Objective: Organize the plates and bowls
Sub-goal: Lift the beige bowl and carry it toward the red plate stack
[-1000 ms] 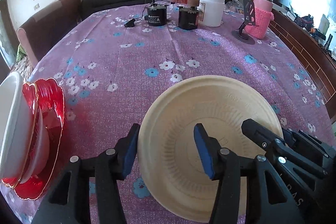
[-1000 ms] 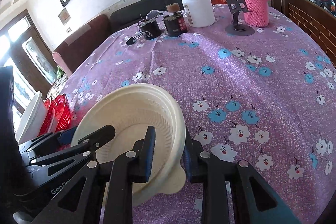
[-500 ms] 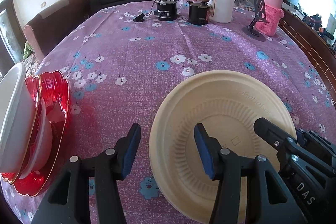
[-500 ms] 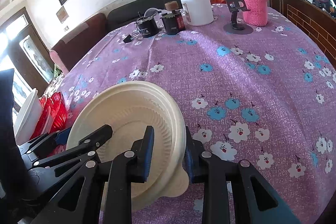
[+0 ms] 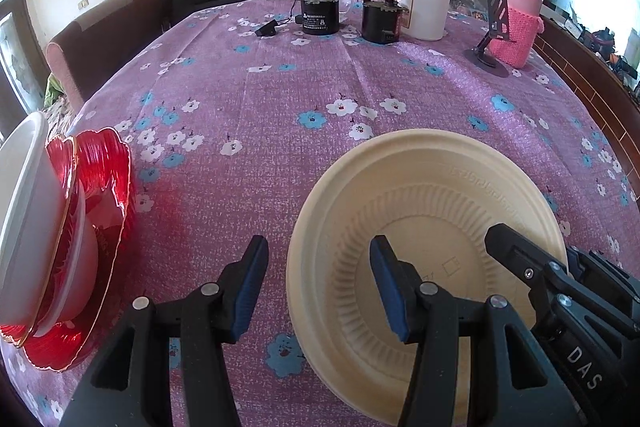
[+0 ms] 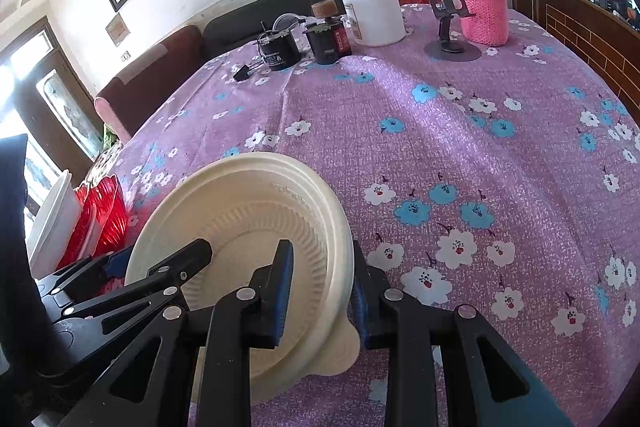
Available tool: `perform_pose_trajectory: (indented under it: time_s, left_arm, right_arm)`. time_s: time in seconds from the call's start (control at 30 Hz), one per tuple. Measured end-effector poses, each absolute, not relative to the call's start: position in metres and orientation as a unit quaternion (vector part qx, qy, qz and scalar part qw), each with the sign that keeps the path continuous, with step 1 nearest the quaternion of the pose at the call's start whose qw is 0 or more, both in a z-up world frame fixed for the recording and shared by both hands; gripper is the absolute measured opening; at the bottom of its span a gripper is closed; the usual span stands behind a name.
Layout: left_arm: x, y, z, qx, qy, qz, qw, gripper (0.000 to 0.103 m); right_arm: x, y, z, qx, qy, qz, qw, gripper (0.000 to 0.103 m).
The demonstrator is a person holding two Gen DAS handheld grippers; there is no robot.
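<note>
My right gripper (image 6: 320, 287) is clamped on the near right rim of the cream ribbed disposable plate (image 5: 432, 203), one finger inside, one outside. The plate sits tilted over the purple flowered tablecloth (image 5: 280, 115). My left gripper (image 5: 318, 283) straddles the plate's left rim, jaws apart, not pressing. At far left, a white bowl (image 5: 24, 227) rests in a red scalloped glass dish (image 5: 104, 171).
</note>
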State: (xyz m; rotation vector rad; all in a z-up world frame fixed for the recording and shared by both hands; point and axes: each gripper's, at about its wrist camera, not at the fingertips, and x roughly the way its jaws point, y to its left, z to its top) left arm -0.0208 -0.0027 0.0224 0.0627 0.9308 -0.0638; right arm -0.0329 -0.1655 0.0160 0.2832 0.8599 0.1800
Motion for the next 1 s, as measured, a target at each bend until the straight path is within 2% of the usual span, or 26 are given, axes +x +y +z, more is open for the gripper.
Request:
perform_pose_trajectory:
  time_s: [0.33, 0.5, 1.0]
  left_arm:
    - [-0.0181, -0.0008, 0.0173, 0.017, 0.458, -0.034, 0.888, 0.051]
    - [-0.0187, -0.0001, 0.0173, 0.009, 0.454, -0.038, 0.89, 0.051]
    - [-0.0171, 0.0031, 0.0139, -0.008, 0.464, -0.046, 0.885, 0.06]
  right_arm:
    - [-0.0341, -0.1666, 0.0181, 0.14, 0.41, 0.087, 0.897, 0.03]
    - [-0.0364, -0.1692, 0.0216, 0.145, 0.401, 0.083, 0.901, 0.042]
    - [-0.0353, -0.1692, 0.0185, 0.14, 0.409, 0.079, 0.898, 0.042]
